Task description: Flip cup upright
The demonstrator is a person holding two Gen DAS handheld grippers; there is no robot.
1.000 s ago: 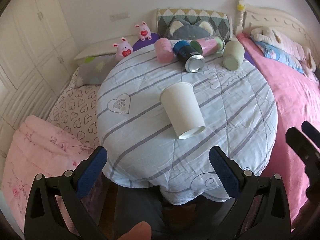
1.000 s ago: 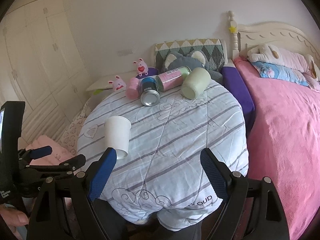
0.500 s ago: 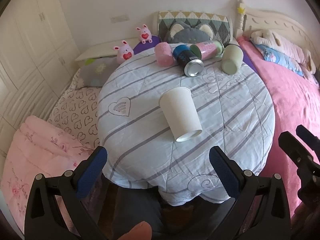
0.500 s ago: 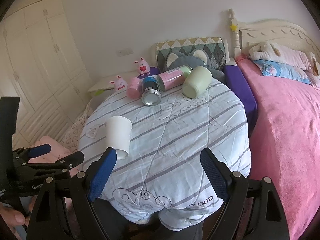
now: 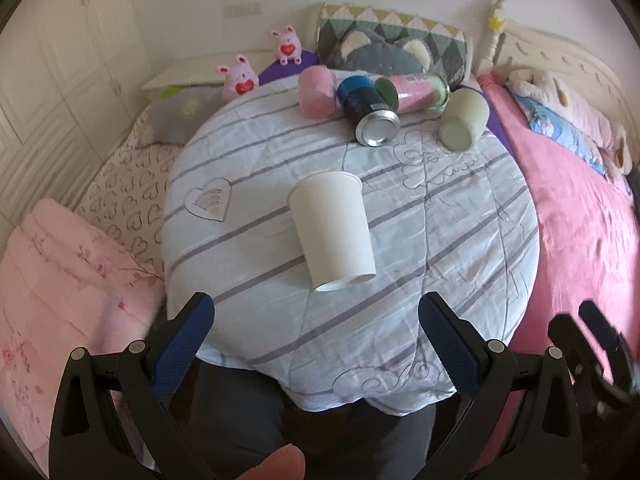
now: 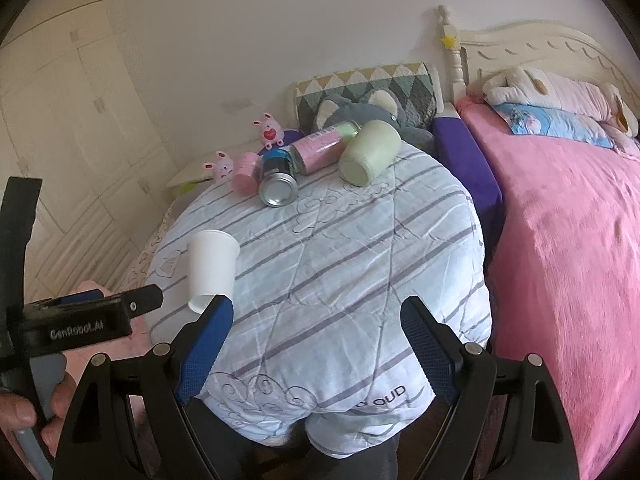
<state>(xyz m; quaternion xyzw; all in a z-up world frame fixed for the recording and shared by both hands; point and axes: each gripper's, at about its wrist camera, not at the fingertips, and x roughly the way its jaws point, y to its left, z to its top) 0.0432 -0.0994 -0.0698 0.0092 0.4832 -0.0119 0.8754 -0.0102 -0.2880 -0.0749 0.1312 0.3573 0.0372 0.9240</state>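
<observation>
The left gripper (image 5: 316, 322) hangs with jaws wide apart, holding nothing, just short of the white paper cup (image 5: 332, 230), which lies on its side on the striped quilt (image 5: 440, 240). The right gripper (image 6: 316, 322) gapes likewise, its left finger (image 6: 206, 336) hiding the cup's end. "GenRobot.AI" reads on the left tool.

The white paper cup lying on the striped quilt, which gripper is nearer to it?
Left. The left gripper faces the white paper cup head-on, just short of it; the right gripper sits off to the cup's right, both open.
</observation>
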